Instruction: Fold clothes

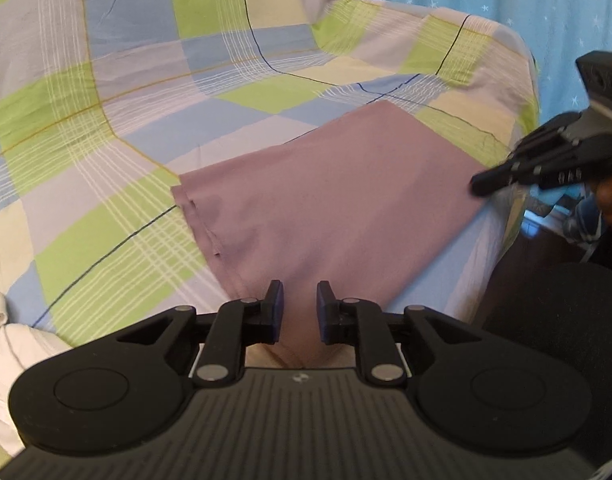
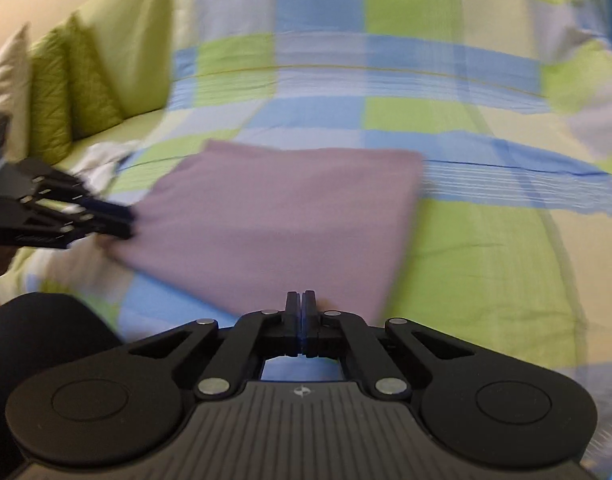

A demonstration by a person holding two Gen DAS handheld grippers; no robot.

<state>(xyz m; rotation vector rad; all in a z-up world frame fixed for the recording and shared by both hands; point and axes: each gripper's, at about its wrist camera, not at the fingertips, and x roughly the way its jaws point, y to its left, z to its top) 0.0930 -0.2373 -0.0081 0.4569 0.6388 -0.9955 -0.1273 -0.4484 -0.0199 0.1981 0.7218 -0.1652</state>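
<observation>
A mauve garment (image 1: 326, 200) lies folded into a flat rectangle on a checked bedspread (image 1: 145, 92). At its near edge the left gripper (image 1: 299, 308) has its fingers parted; at its right corner the right gripper (image 2: 301, 316) is clenched, apparently on nothing. Any further fold needs aligned edges.

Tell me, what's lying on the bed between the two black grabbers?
The folded purple cloth lies between them on the checked bedcover. In the right wrist view, the left gripper is at its left edge and the right gripper at its near edge.
</observation>
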